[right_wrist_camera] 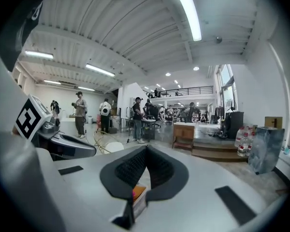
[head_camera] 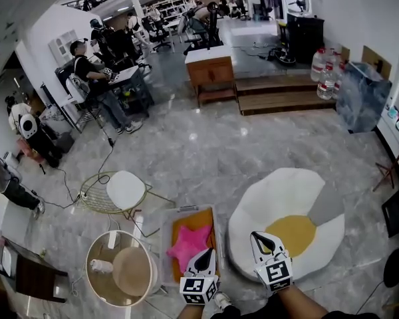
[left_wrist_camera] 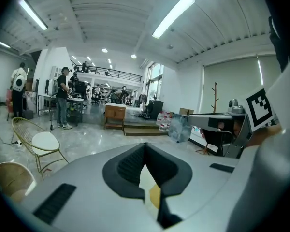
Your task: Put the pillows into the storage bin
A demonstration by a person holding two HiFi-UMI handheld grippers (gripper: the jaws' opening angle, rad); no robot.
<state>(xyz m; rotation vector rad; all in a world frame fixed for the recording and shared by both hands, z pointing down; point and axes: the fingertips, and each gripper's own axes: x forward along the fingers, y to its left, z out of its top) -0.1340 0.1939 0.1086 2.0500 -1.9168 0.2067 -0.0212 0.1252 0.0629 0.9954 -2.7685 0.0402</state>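
Observation:
In the head view a clear storage bin [head_camera: 166, 239] stands on the floor with an orange pillow [head_camera: 198, 219] and a pink star pillow [head_camera: 186, 243] inside. To its right lies a big fried-egg pillow [head_camera: 279, 198], white with a yellow yolk. My left gripper [head_camera: 205, 258] hangs over the bin's near right corner, shut and empty. Over the egg pillow's near edge, my right gripper [head_camera: 265, 243] is also shut with nothing in it. In the left gripper view the left gripper [left_wrist_camera: 145, 151] has its pads pressed together. The right gripper view shows the same of the right gripper [right_wrist_camera: 146, 153].
A round wicker chair [head_camera: 120, 268] stands left of the bin, and a wire chair with a white cushion [head_camera: 123, 190] behind it. Farther off are a wooden cabinet [head_camera: 211, 72], low steps [head_camera: 286, 95] and water bottles [head_camera: 324, 72]. People stand at desks at the far left.

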